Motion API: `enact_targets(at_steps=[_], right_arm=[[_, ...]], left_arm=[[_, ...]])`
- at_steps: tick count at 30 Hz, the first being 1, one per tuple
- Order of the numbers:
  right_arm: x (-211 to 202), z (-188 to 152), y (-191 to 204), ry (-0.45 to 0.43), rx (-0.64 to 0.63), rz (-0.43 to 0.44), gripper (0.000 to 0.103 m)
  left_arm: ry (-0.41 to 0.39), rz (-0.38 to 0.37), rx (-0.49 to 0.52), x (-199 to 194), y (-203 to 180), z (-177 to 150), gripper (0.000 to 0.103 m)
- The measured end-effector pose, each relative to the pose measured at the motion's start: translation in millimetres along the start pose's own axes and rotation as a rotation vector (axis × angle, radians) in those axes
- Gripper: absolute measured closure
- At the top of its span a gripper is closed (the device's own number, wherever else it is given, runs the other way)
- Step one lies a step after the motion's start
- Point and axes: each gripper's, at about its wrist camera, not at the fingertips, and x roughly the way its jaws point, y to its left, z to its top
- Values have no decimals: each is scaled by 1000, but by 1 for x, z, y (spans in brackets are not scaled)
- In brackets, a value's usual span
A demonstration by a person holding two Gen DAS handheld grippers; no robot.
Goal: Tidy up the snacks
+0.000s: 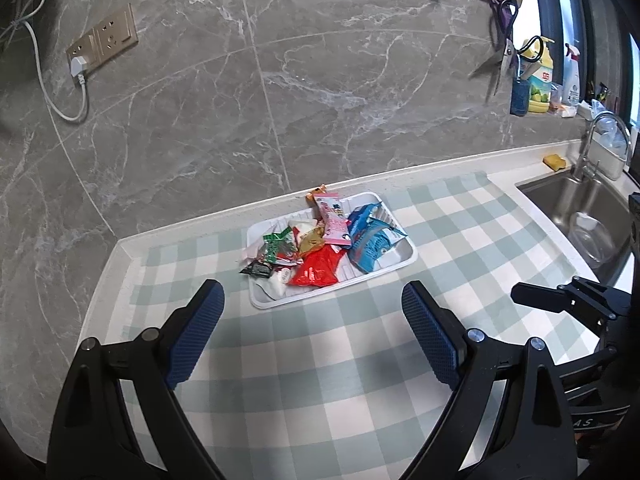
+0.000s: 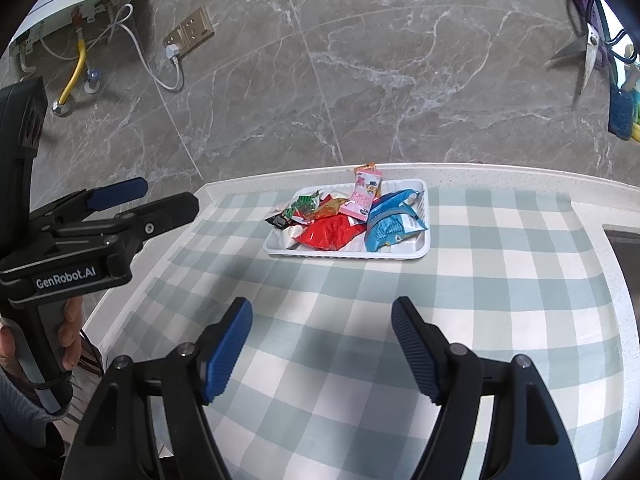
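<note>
A white tray [image 1: 402, 258] sits on the checked cloth near the wall, full of snack packets: a red packet [image 1: 318, 270], a blue packet [image 1: 374, 242], a pink packet [image 1: 334, 220] and a green packet [image 1: 276, 246]. The tray [image 2: 400, 254] also shows in the right wrist view with the red packet [image 2: 334, 232], blue packet [image 2: 390, 220] and pink packet [image 2: 366, 196]. My left gripper [image 1: 312, 298] is open and empty, short of the tray. My right gripper [image 2: 322, 314] is open and empty, also short of the tray. The left gripper [image 2: 160, 196] shows at the left of the right wrist view.
A green and white checked cloth [image 1: 320, 380] covers the counter. A steel sink [image 1: 580, 216] with a tap lies at the right. Bottles [image 1: 540, 80] and scissors [image 1: 504, 52] are by the window. A wall socket [image 1: 102, 38] with a cable is at the upper left.
</note>
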Motion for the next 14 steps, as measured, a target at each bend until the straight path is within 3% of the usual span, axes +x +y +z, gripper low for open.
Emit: enact_targets(at_steps=[5, 10, 14], right_arm=[[1, -1, -2, 3, 5, 0, 28], [2, -3, -7, 3, 15, -1, 25], [3, -3, -12, 8, 26, 3, 25]], left_arm=[[6, -6, -13, 3, 0, -3, 12], [-79, 23, -13, -6, -1, -13, 12], [-56, 37, -19, 1, 2, -16, 12]])
